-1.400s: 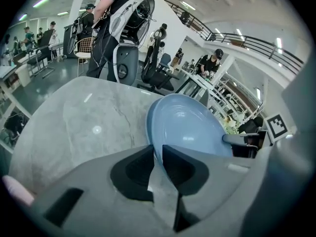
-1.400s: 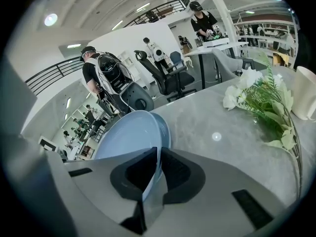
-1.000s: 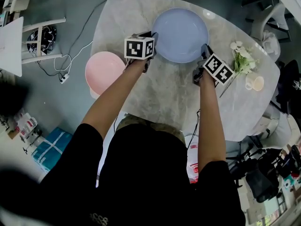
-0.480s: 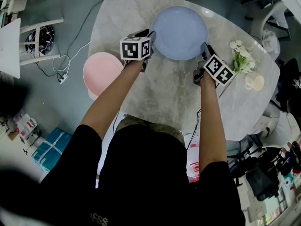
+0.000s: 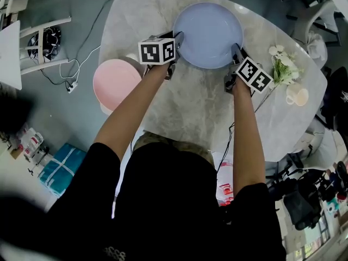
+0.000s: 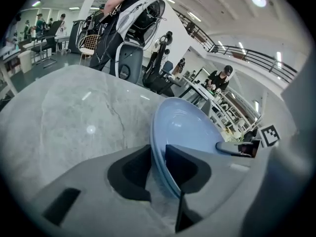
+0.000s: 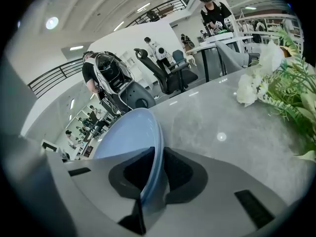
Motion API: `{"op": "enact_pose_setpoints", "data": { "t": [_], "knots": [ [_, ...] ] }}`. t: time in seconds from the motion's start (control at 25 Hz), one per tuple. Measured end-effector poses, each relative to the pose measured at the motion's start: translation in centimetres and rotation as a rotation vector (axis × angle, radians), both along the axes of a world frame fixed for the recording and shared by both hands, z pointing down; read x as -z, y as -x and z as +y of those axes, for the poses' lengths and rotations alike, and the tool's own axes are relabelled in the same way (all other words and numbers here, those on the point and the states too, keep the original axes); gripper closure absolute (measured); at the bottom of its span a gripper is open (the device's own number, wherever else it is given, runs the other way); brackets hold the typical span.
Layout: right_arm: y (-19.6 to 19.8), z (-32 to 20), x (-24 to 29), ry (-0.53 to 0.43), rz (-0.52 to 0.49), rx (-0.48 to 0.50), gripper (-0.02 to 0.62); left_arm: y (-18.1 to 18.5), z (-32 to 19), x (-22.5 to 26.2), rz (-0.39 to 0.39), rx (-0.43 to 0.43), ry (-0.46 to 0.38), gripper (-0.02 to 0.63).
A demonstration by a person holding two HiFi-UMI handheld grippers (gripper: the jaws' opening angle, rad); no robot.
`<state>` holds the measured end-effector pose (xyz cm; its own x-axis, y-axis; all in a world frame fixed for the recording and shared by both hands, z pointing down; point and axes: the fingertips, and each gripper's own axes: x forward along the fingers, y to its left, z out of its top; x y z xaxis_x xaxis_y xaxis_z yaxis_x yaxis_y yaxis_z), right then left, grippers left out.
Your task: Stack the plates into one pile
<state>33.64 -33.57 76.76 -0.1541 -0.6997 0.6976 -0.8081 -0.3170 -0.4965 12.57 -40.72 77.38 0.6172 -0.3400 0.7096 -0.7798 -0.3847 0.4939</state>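
Head view with both gripper views. A blue plate [image 5: 207, 34] lay over the far part of a marble table [image 5: 201, 107]. The views did not show whether it rested on the surface or hung just above it. The left gripper [image 5: 178, 38] stood at the plate's left rim and the right gripper [image 5: 235, 49] at its right rim, so the plate sat between the two tools. In the left gripper view the rim passed between the jaws, which had just been closing, and it met both of them near their tips, so this gripper was clamped on the plate. In the right gripper view the opposite rim likewise filled the gap between the jaws and touched both pads, a second grasp on the same plate. A pink plate [image 5: 116, 83] lay at the table's left edge, overlapping that edge, apart from the blue plate and to the left of the person's left forearm. A spray of white flowers [image 5: 281, 64] lay on the table to the right of the right gripper, with a pale cup [image 5: 297, 95] just beside it.
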Motion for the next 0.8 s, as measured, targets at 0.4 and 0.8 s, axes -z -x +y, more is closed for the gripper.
{"op": "enact_pose_setpoints", "data": {
  "t": [0.4, 0.8],
  "knots": [
    [1.0, 1.5, 1.4, -0.010, -0.032, -0.024, 0.541, 1.3, 1.4, 1.6, 0.090, 0.092, 0.046, 0.531],
    [4.3, 12.2, 8.6, -0.040, -0.037, -0.088, 0.543, 3.9, 10.0, 8.8, 0.142, 0.021, 0.046, 0.536]
  ]
}}
